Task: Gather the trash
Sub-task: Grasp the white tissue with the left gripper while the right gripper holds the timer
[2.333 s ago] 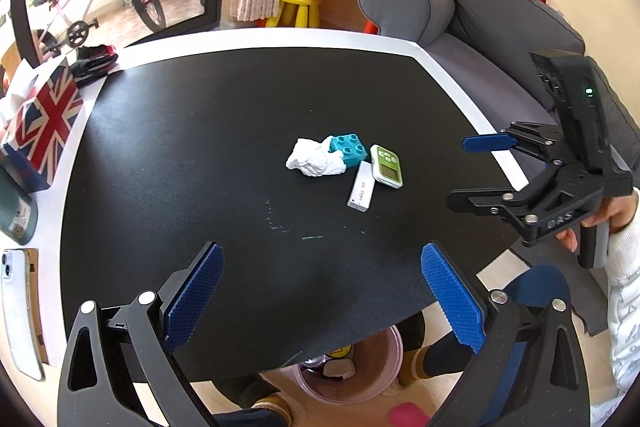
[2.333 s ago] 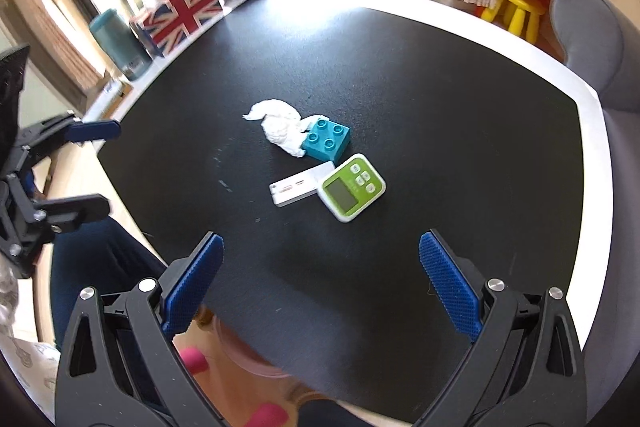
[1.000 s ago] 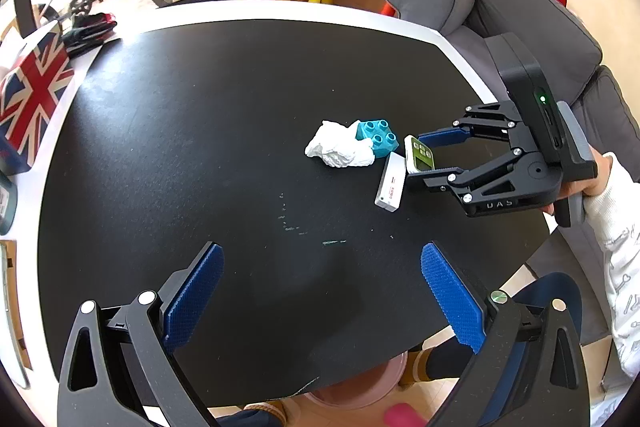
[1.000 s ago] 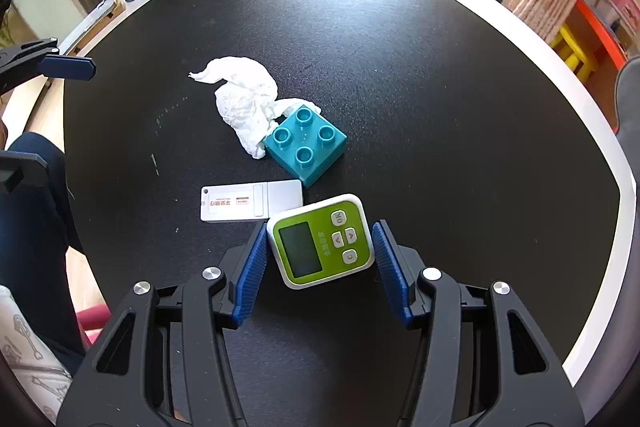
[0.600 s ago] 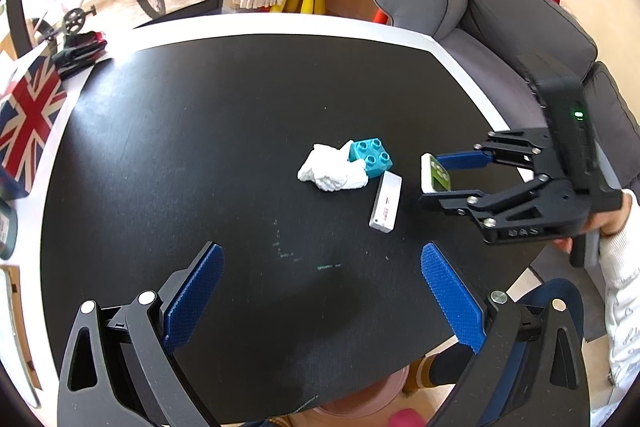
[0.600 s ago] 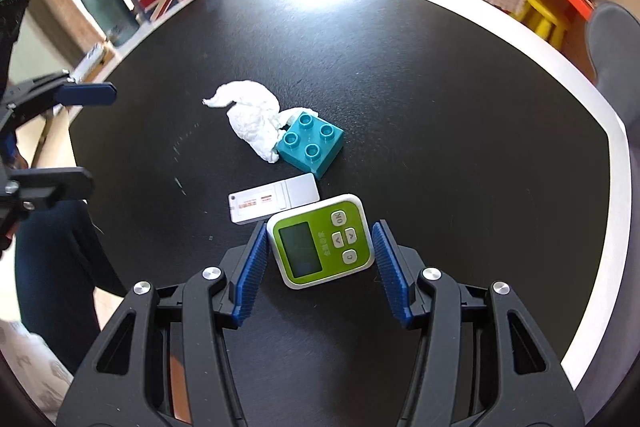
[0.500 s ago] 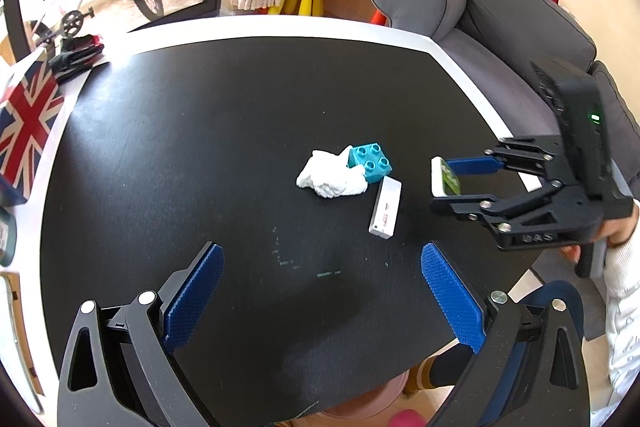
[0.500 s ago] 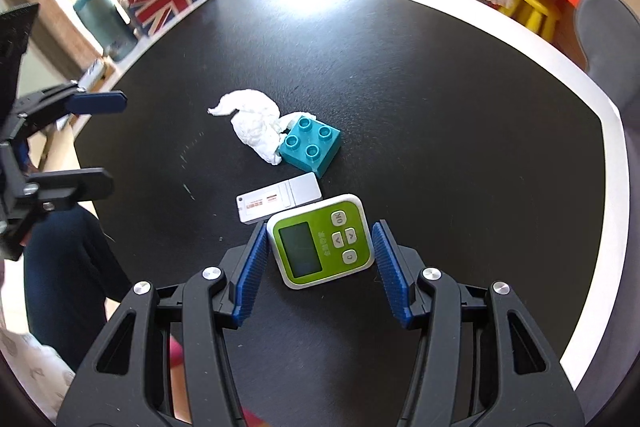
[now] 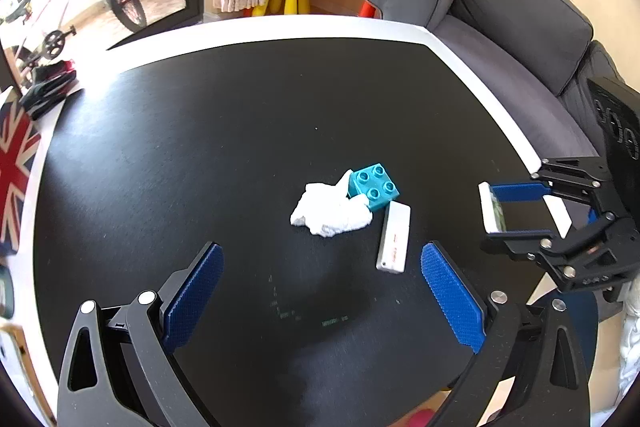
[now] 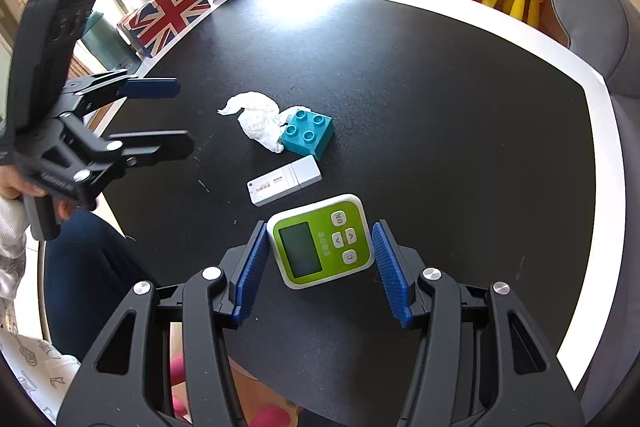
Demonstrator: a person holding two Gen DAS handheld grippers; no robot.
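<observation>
Tissue (image 9: 330, 211), crumpled white, touches teal block (image 9: 374, 185).

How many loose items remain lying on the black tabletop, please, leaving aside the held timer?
3: a crumpled tissue mid-table, a teal toy brick touching its right side, and a white test cassette just nearer than the brick.

Matt black surface (image 9: 200, 155) with a glossy white rim. On it, soft crumpled white paper tissue (image 9: 330, 211) beside a smooth glossy teal plastic brick (image 9: 374, 185); near the brick, a satin white plastic stick (image 9: 394, 237). Ribbed blue rubbery fingers (image 10: 250, 273) grip a glossy green-and-white plastic timer (image 10: 320, 241).
</observation>
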